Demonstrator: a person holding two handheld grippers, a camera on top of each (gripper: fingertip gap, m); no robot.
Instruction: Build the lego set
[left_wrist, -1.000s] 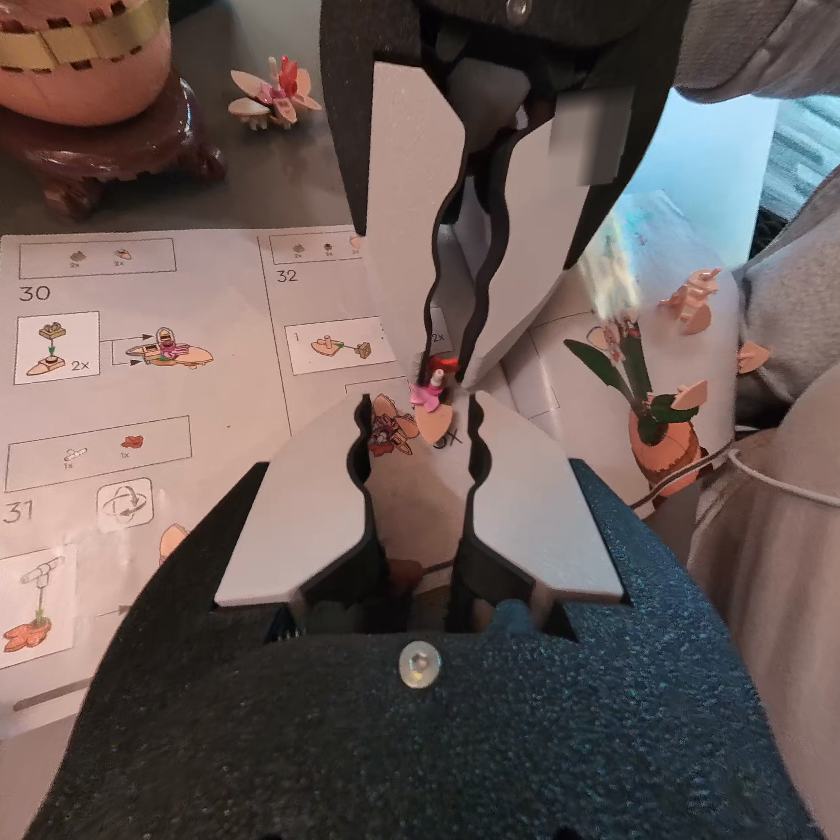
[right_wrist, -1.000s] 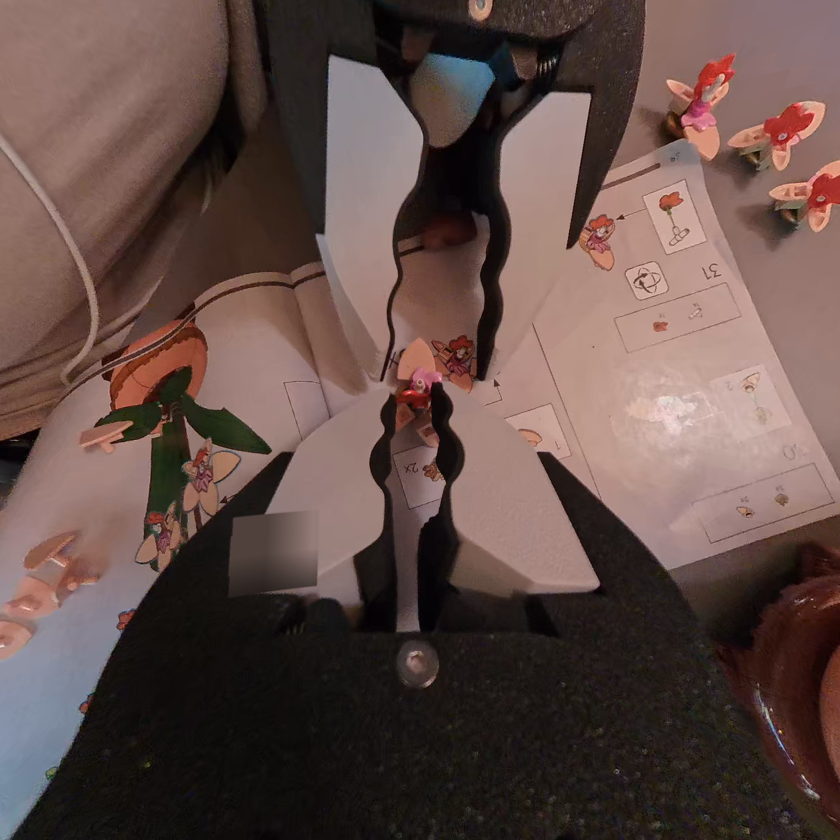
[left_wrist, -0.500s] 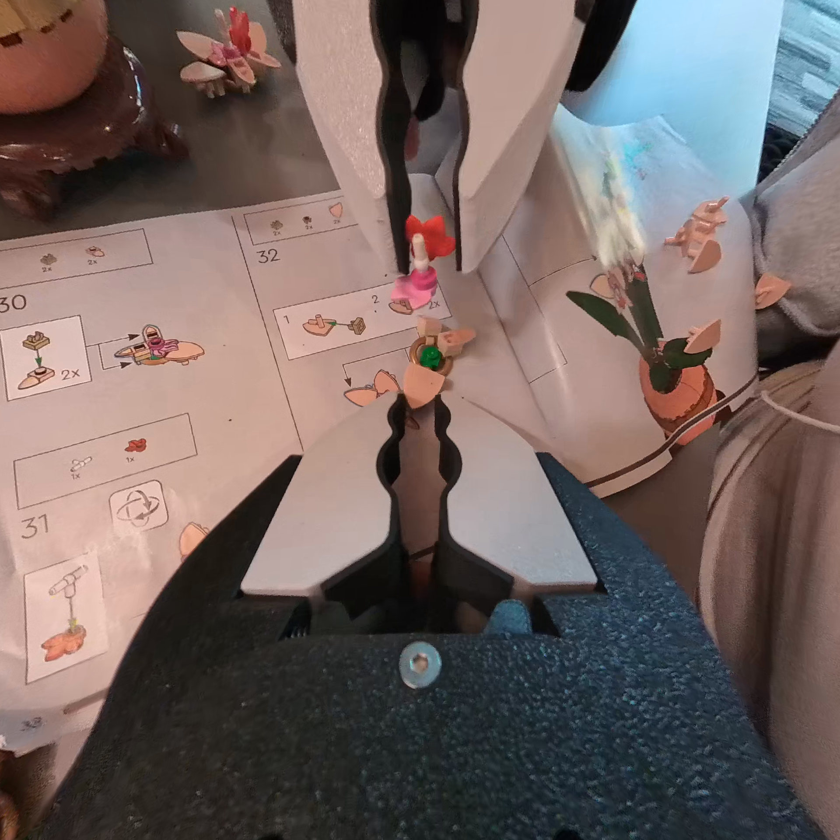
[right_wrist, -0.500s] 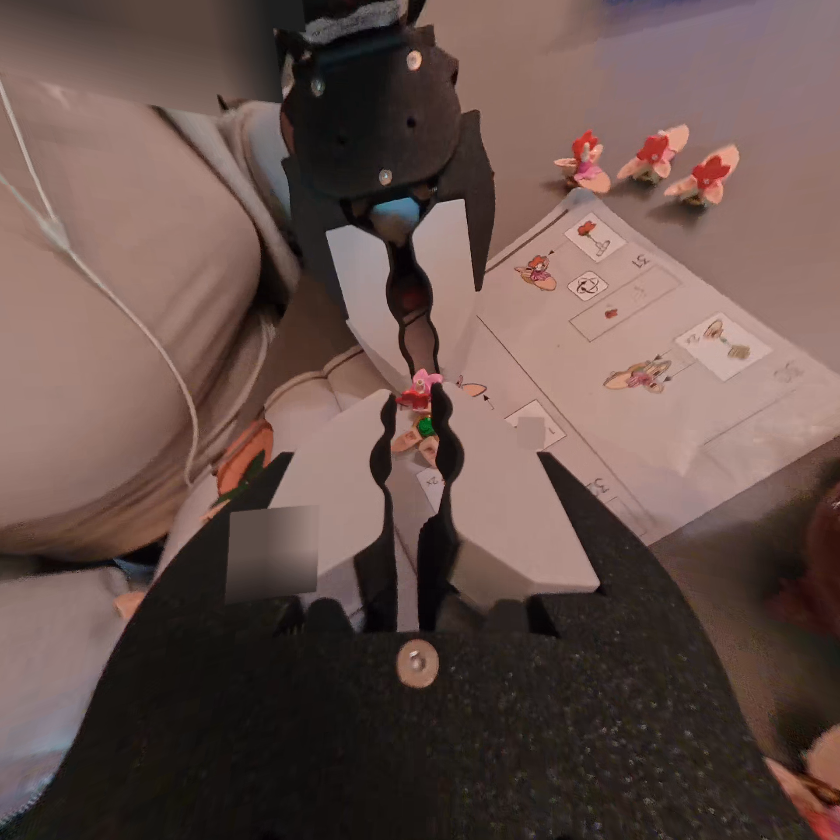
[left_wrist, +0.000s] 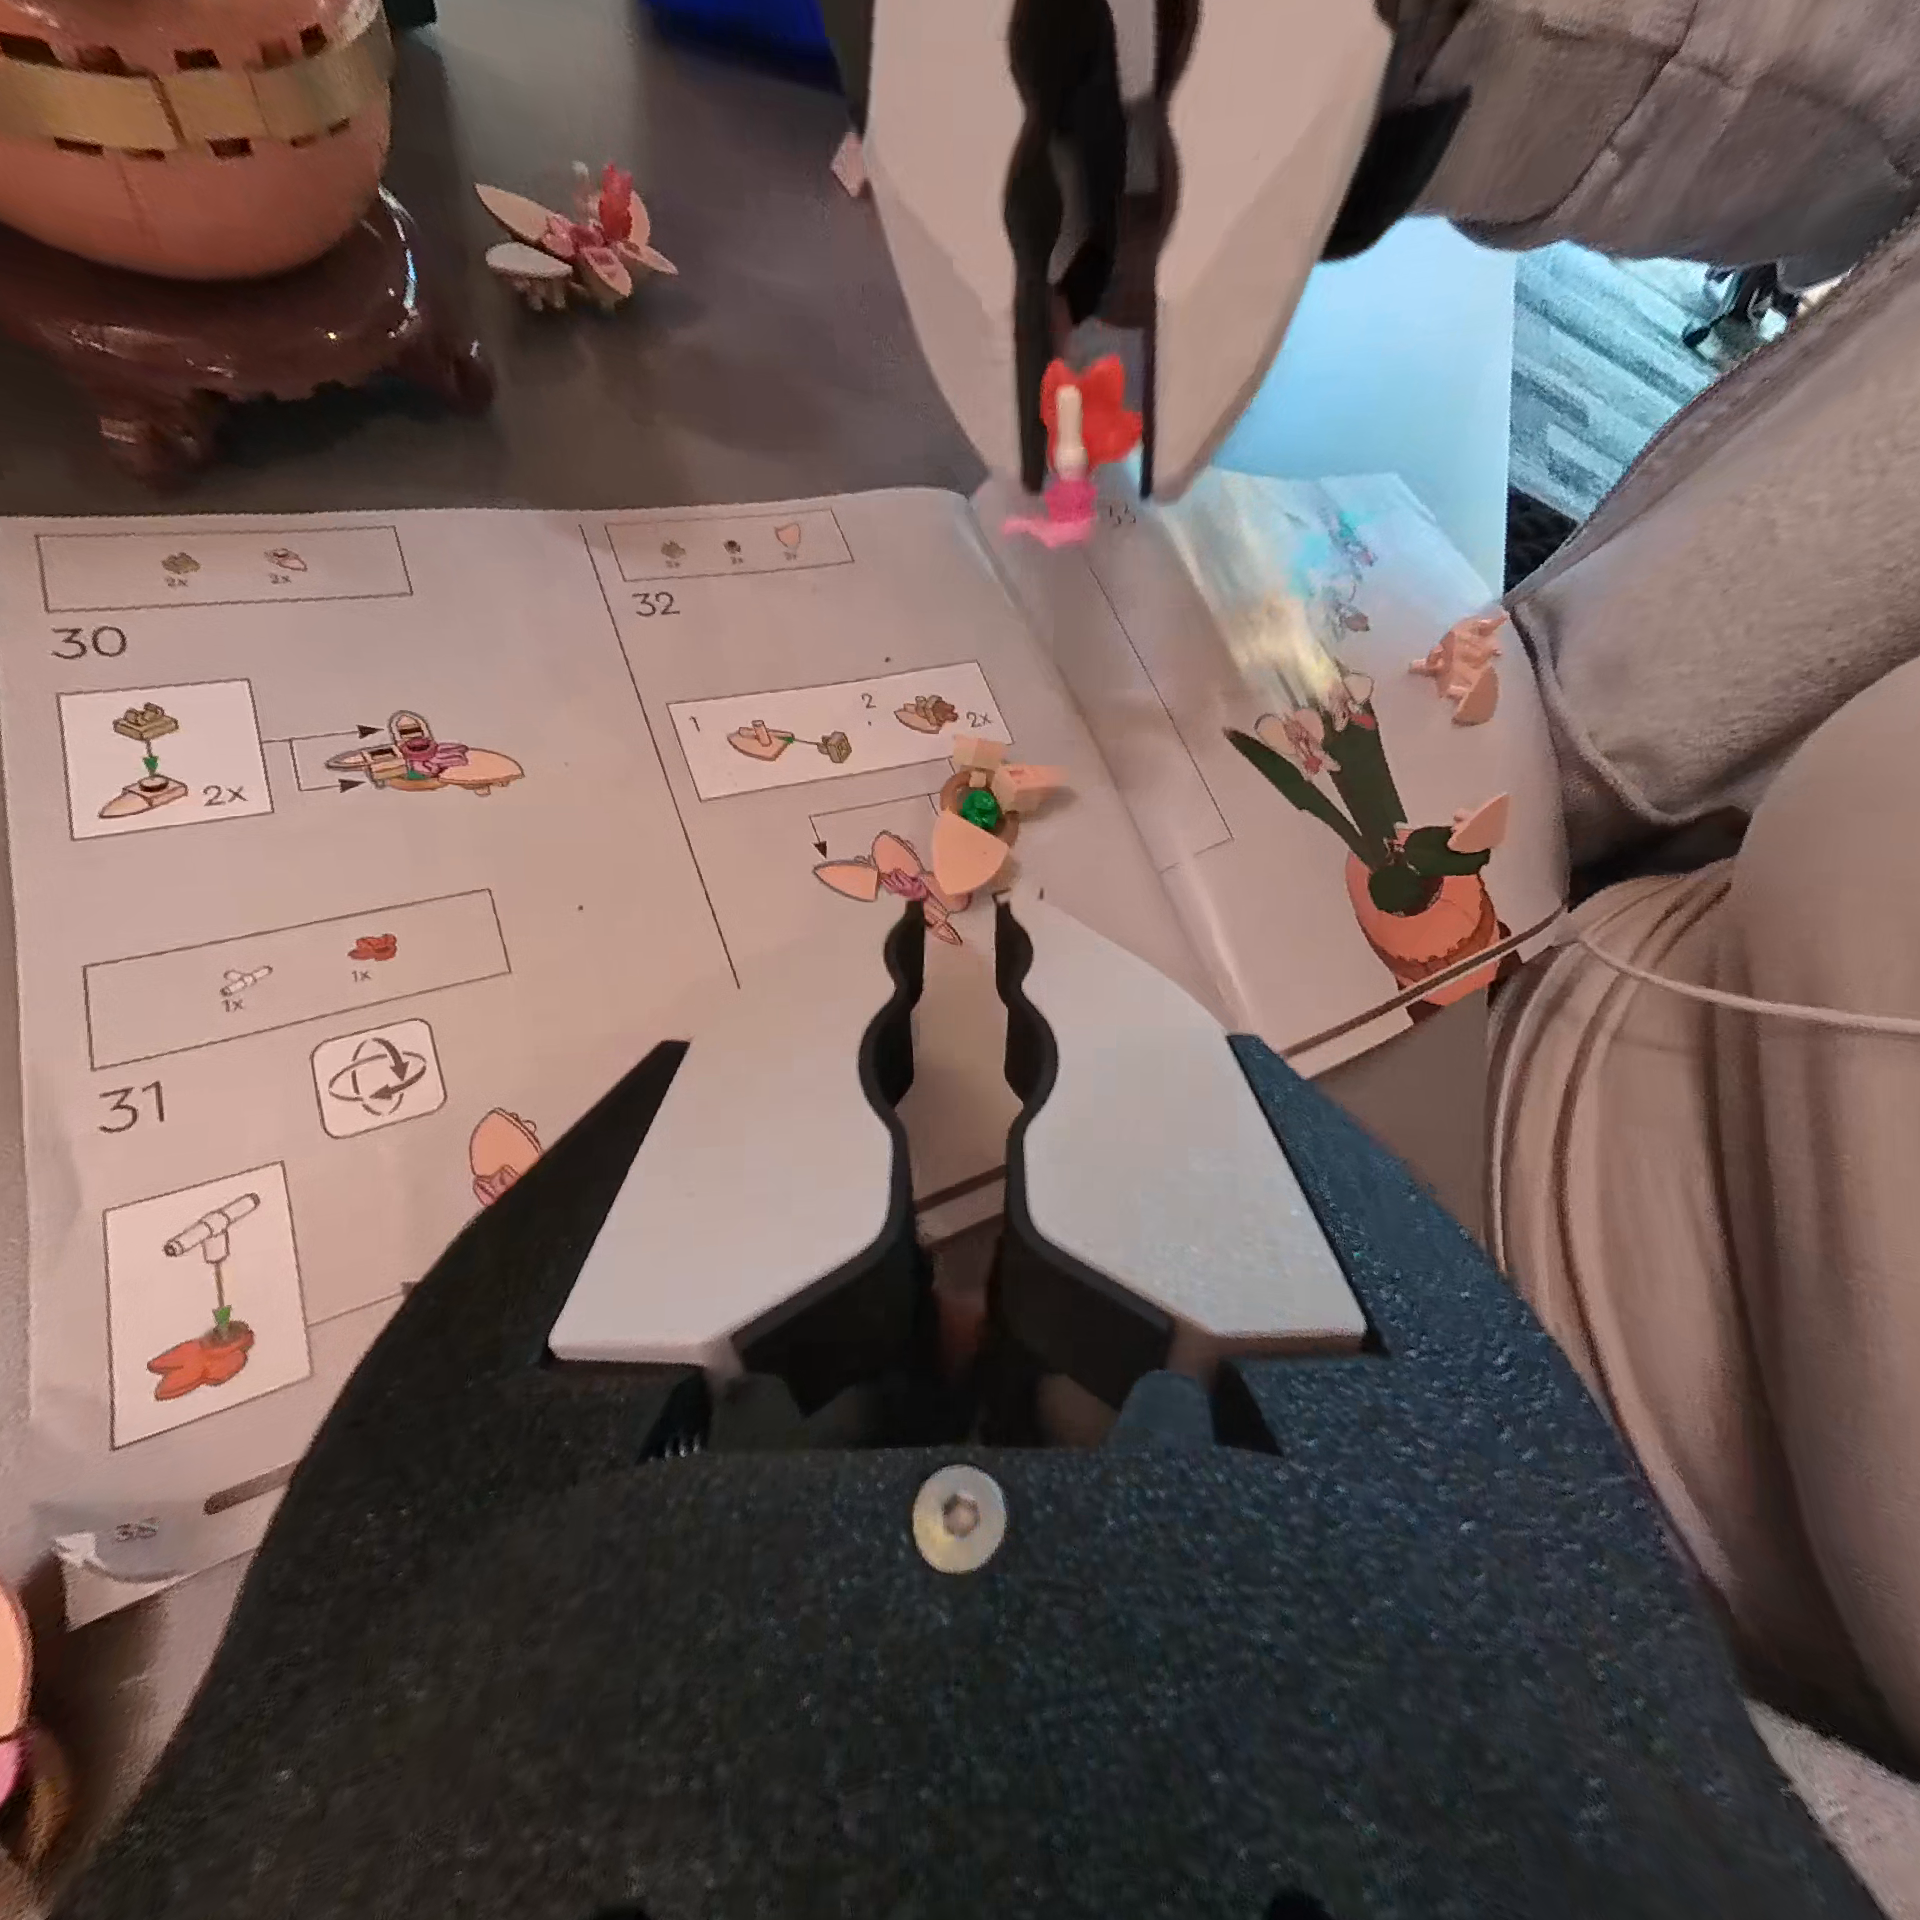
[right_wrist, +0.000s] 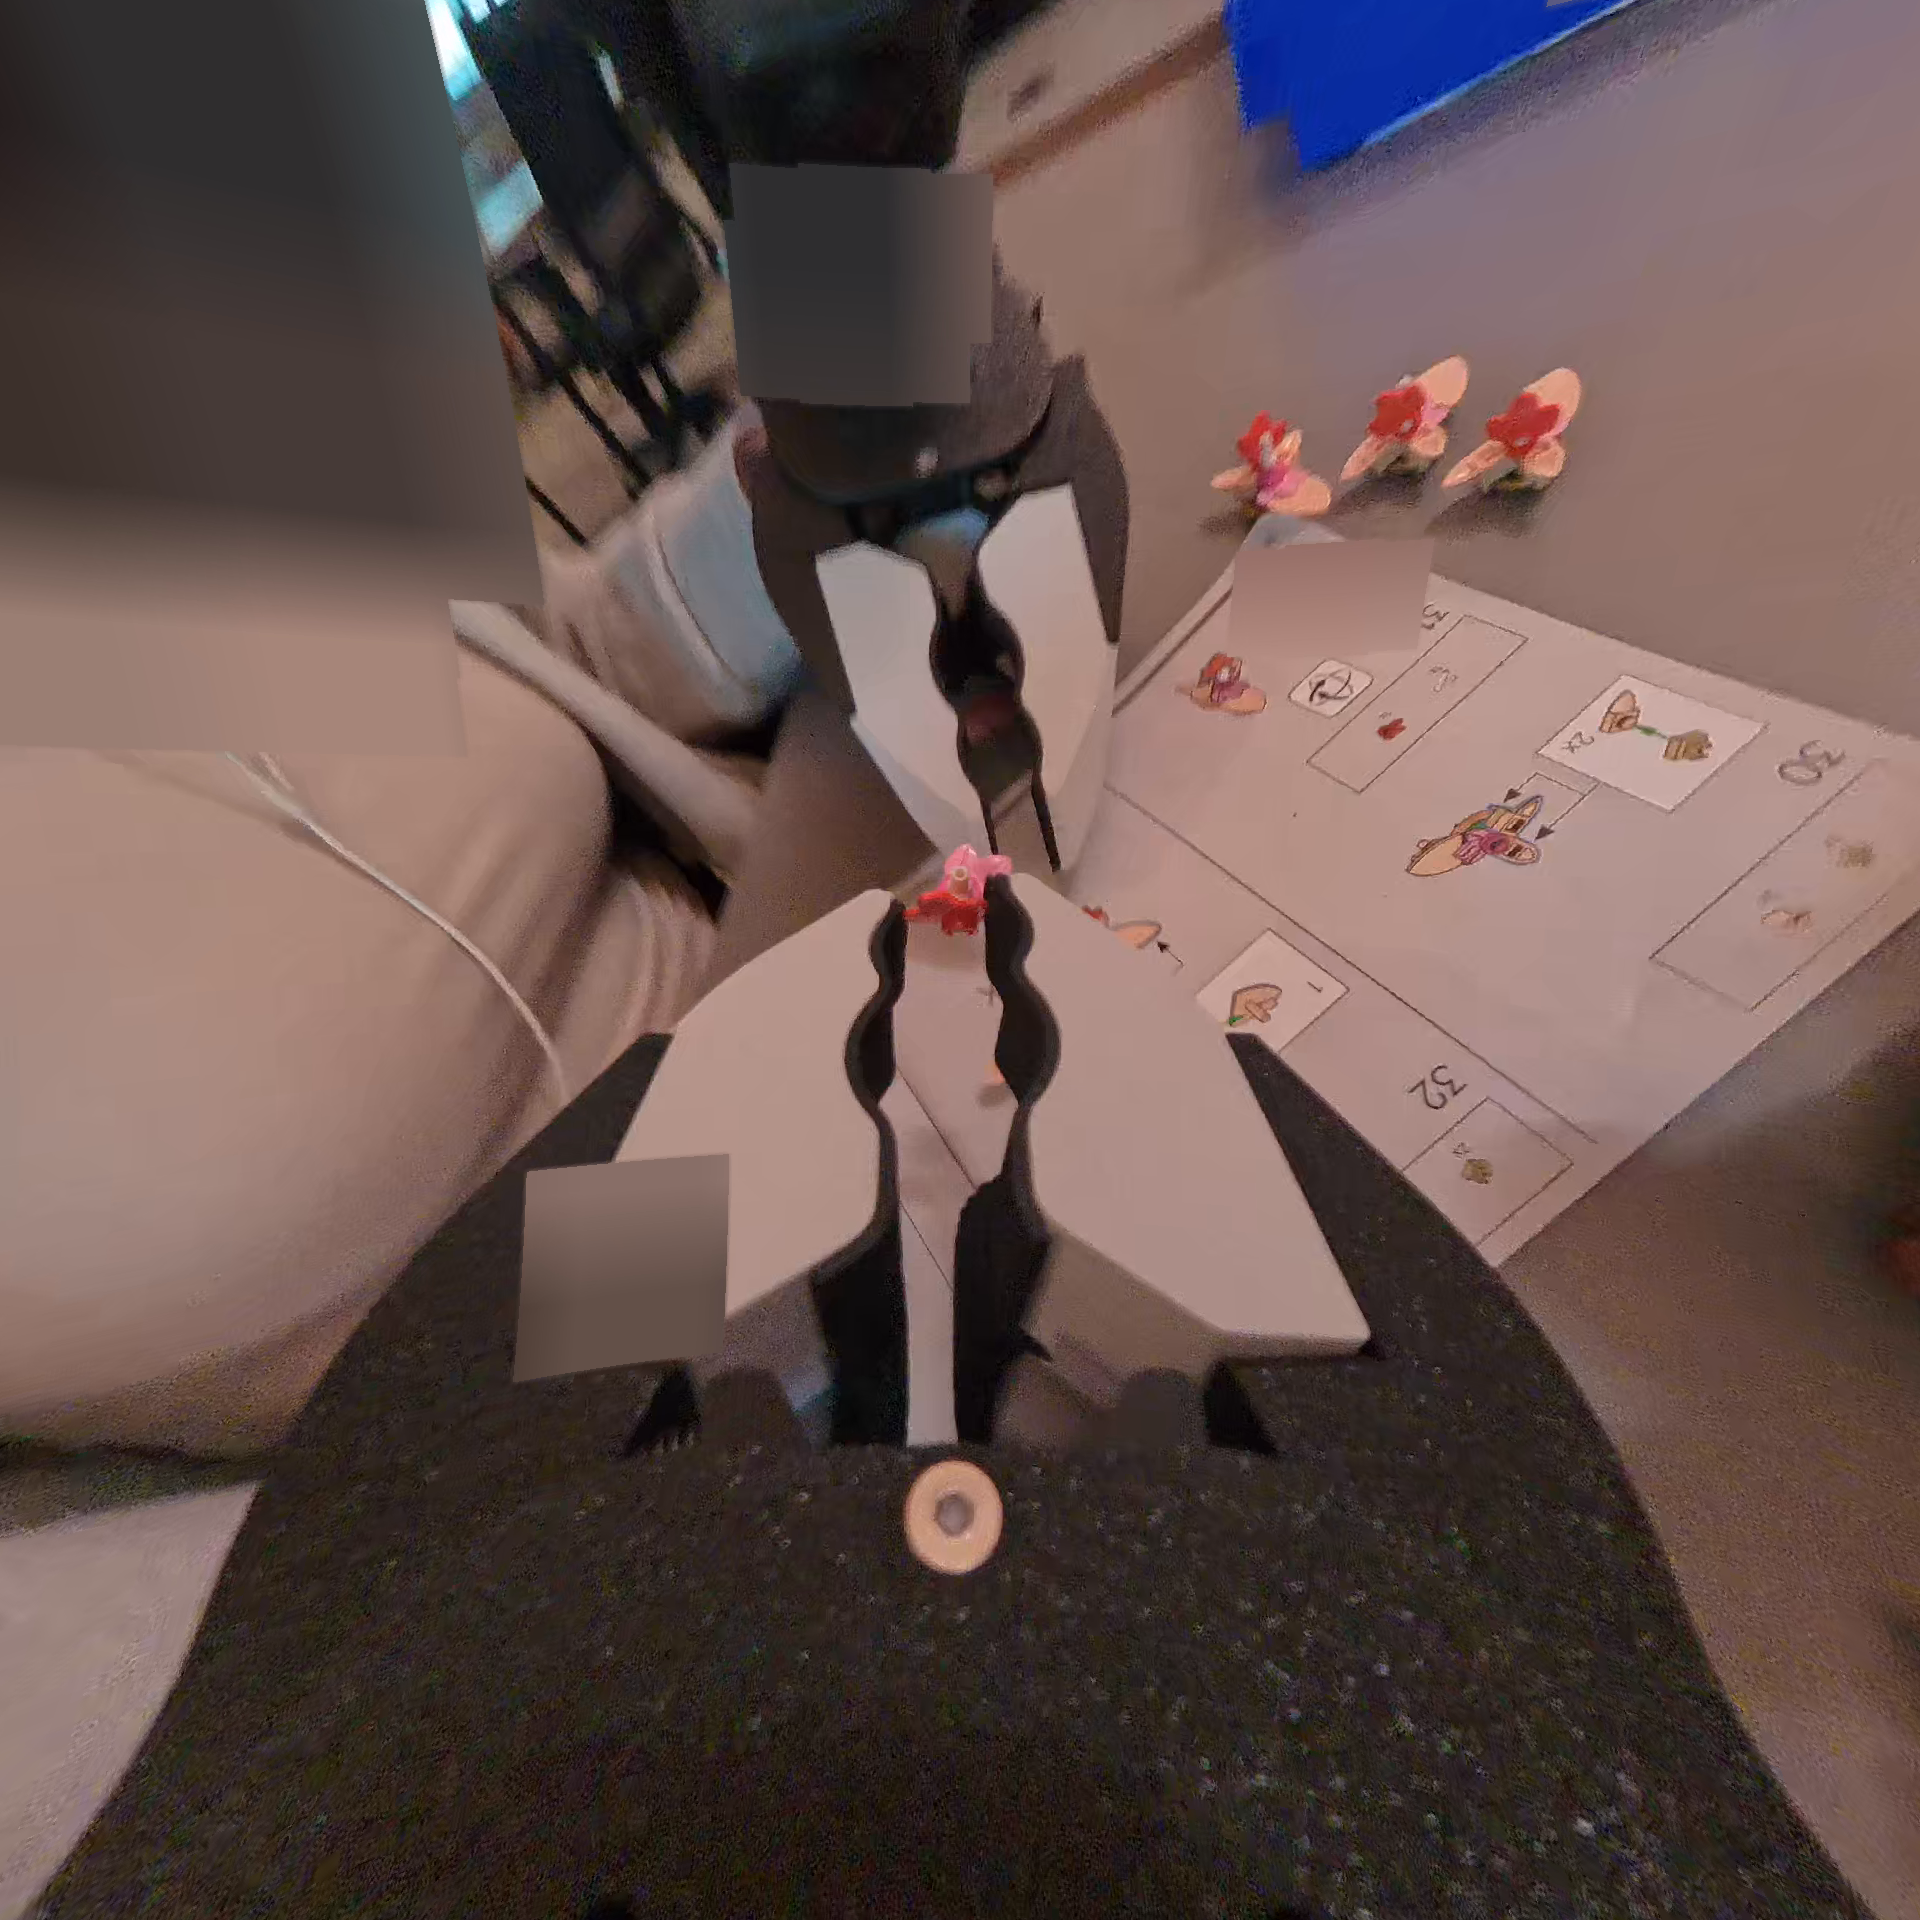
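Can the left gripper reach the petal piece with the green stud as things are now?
Probably yes. The petal piece lies on the instruction booklet just ahead of the left gripper, whose jaws stand slightly apart and empty. The right gripper, holding the red flower, is farther back.

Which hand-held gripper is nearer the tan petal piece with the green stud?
Left. The left hand-held gripper has its tips right at the petal piece on the instruction booklet; the right hand-held gripper is lifted away, holding the red-and-pink flower centre.
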